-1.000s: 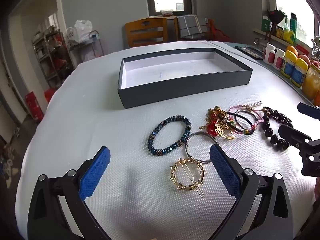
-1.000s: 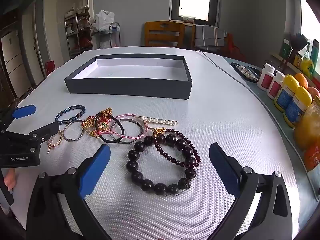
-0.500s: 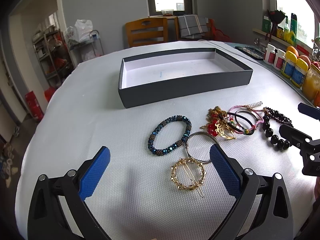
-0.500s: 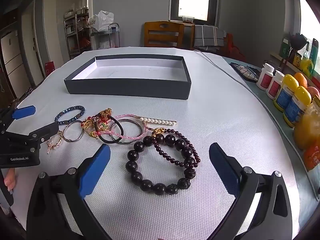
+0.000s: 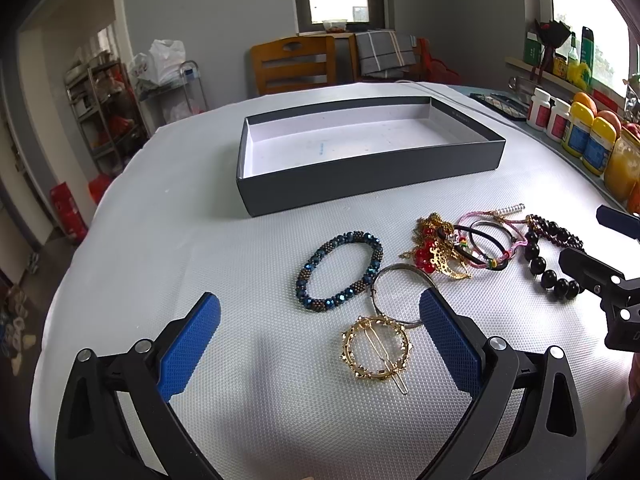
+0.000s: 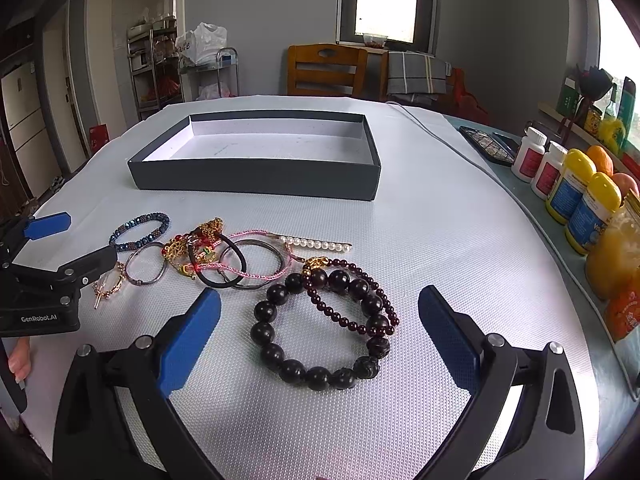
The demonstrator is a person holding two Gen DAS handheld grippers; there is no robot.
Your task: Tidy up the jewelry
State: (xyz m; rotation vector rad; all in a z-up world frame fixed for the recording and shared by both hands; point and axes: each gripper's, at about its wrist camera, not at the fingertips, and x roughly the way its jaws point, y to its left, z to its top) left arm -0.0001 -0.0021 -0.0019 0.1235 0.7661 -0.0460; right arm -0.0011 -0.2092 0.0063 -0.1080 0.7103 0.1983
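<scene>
Both our tongs, left gripper (image 5: 320, 338) and right gripper (image 6: 320, 330), gape empty; the silver ring (image 5: 394, 286) overlaps the gold hair clip (image 5: 376, 348), bottles (image 6: 576, 190) alongside.

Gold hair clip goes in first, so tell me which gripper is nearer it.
Left. The left gripper is open right over the hair clip; the right gripper is off to its right, over the black beads.

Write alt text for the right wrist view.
The open right gripper hovers over a black bead bracelet on a white table, with more jewelry spread to the left. An empty dark box sits behind; the left gripper enters at left.
</scene>
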